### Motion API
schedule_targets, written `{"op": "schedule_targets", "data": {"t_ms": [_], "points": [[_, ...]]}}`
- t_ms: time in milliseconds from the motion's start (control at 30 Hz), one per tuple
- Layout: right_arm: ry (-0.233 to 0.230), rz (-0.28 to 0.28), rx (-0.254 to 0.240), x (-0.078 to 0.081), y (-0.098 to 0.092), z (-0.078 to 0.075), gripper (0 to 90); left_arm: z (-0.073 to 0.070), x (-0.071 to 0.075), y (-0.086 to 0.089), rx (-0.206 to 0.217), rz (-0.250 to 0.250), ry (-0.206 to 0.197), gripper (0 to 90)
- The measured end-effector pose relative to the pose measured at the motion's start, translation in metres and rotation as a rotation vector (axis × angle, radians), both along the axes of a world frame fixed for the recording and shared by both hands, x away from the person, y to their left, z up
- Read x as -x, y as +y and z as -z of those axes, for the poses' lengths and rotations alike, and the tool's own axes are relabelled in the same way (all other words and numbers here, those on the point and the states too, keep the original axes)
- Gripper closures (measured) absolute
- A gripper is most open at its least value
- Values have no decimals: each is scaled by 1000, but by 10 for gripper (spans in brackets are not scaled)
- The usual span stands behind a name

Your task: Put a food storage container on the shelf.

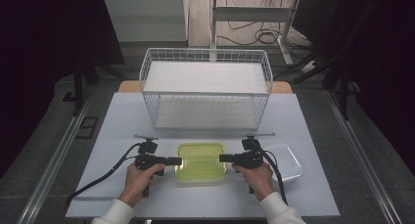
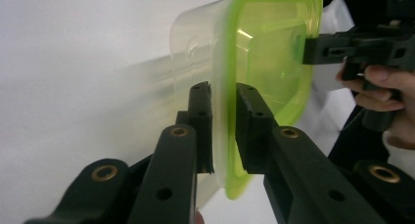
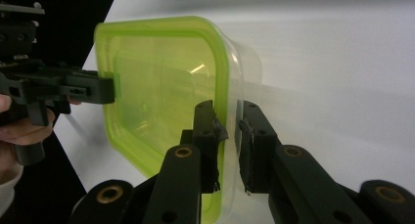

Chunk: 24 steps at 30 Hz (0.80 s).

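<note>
Green-lidded container [image 1: 200, 161] before wire basket [image 1: 205, 87]

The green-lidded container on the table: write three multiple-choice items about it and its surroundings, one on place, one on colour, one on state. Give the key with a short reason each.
1. Where is the clear container without a lid?
A. Inside the wire basket
B. On the table, beside the right gripper
C. Stacked on the green lid

2. What colour is the lid of the container between the grippers?
A. Red
B. Blue
C. Yellow-green

3. How do the left gripper and right gripper stand to that lid?
A. Each has its jaws around one edge of the lid
B. Both hang well above it
C. Both rest inside the wire basket

Key: 1 B, the high view shows it on the table just past the right hand; 2 C, all three views show yellow-green; 3 A, each gripper view shows the rim between its jaws.
</note>
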State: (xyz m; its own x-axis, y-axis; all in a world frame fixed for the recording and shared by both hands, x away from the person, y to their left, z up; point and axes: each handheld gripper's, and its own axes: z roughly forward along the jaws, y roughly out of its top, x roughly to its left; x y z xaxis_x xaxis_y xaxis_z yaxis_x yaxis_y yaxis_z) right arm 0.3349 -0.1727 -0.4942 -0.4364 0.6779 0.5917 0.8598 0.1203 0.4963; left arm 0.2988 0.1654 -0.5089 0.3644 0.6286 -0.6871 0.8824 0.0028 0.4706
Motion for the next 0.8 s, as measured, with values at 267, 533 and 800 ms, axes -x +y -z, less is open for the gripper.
{"op": "schedule_targets", "data": {"t_ms": [267,533,800], "points": [[-48,-19,-3,4,0,-8,783,-7,4,3,8,13,-41,794],[-130,-52,-5,7,-3,-21,782,-24,10,1,-6,24,-121,791],[-202,-71,-6,11,-5,-35,782,-36,14,0,-2,31,-175,791]]}}
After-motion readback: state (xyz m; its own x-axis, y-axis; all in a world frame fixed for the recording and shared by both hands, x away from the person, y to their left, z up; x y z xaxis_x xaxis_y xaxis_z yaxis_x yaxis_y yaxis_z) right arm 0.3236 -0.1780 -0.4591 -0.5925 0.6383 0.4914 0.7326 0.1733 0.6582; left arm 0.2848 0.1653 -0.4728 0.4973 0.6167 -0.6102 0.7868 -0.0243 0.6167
